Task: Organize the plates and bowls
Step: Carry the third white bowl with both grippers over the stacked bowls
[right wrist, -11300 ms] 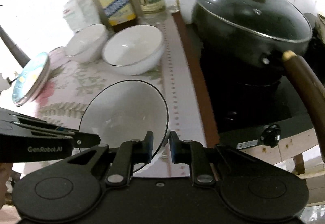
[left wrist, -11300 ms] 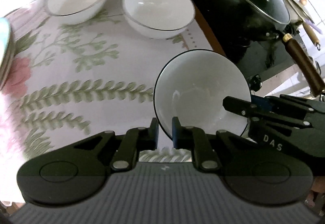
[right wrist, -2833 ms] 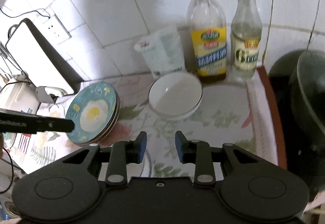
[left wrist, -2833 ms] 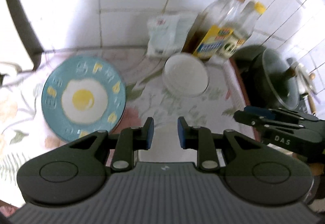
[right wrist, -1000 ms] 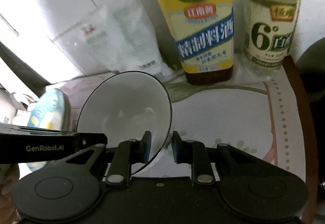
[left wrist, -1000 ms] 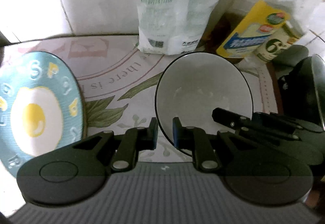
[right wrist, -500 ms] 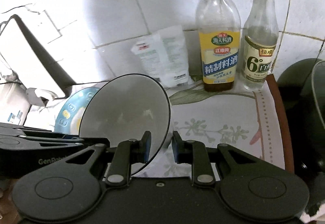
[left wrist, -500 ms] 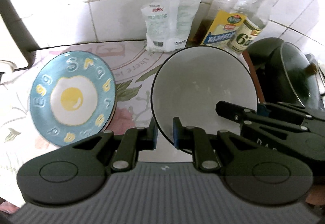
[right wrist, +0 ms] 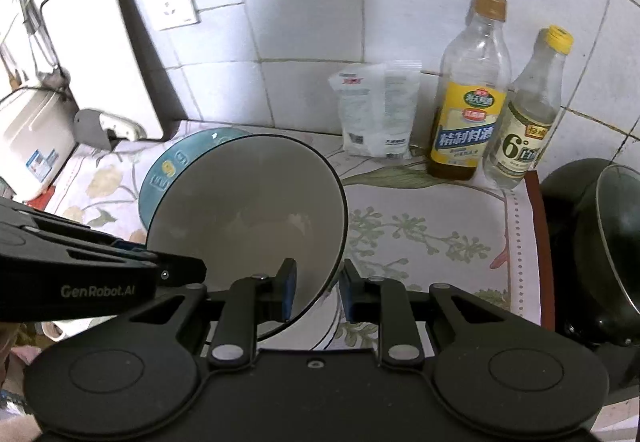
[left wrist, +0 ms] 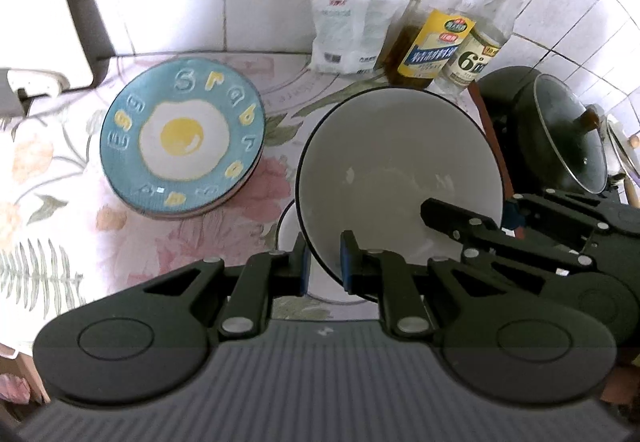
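Fingers point(left wrist: 304, 262) of the left gripper point(left wrist: 323, 262) pinch the near rim of a white bowl point(left wrist: 400, 177), held tilted above the desk point(left wrist: 52, 177). Right gripper point(right wrist: 316, 290) straddles the same bowl's rim at its own 6 o'clock, fingers narrowly parted, one pad on the inner wall; a firm grip cannot be confirmed. In the left view a second white bowl point(left wrist: 286, 238) peeks out at 7 o'clock beneath the held one, likely the stacking target. Egg plates point(left wrist: 182, 137) lie at 10 o'clock.

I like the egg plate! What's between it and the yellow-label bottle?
The salt-like white packet stands against the wall between them, seen in the left wrist view.
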Available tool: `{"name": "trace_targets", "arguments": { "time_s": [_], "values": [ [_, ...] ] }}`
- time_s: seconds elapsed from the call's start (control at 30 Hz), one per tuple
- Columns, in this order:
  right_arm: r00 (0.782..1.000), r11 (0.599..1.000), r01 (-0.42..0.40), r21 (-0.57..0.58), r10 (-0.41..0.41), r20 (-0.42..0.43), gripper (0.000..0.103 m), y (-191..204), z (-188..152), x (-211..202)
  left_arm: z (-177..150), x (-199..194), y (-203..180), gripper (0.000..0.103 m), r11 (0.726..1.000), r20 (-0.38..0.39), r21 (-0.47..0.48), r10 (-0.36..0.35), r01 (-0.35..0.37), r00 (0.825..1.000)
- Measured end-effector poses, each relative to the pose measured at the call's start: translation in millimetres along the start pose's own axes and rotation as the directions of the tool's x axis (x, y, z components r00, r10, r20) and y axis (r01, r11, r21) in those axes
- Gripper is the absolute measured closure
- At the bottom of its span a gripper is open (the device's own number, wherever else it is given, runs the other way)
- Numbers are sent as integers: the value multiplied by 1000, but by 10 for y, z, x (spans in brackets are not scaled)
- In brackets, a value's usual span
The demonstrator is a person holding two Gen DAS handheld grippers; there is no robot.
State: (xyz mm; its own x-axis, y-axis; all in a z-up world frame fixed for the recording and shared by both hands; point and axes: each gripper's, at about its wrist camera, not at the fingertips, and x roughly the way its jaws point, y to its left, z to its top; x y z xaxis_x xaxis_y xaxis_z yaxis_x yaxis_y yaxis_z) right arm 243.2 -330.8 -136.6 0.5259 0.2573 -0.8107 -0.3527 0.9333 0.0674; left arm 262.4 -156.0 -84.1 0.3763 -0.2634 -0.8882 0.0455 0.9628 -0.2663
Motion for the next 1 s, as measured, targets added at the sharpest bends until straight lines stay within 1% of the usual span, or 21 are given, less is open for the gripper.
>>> {"name": "trace_targets", "arguments": {
  "time_s": [0.17,0.4,0.6,0.77,0.87,1.0],
  "values": [
    [1000,996,5,-90,-8,-29,73,148,-49,80,-76,66,163,89,998,-31,-52,-28,26,999],
    [997,997,13,-73,-18,-69,73,132,-171,271,-131,329,247,89,994,-89,-105,-48,39,995],
    [994,994,39,-100,-48,-96,73,111,-221,452,-125,553,249,90,992,-135,-124,-51,34,990],
    [992,988,47,-148,-64,-113,73,104,-243,565,-104,658,223,89,992,-173,-125,-37,15,984],
    [990,982,43,-182,-66,-122,73,115,-257,594,-91,699,191,89,993,-211,-113,-11,-13,977],
    [990,980,21,-197,-47,-130,73,86,-247,638,-61,750,178,89,993,-220,-114,15,-41,975]
  ]
}}
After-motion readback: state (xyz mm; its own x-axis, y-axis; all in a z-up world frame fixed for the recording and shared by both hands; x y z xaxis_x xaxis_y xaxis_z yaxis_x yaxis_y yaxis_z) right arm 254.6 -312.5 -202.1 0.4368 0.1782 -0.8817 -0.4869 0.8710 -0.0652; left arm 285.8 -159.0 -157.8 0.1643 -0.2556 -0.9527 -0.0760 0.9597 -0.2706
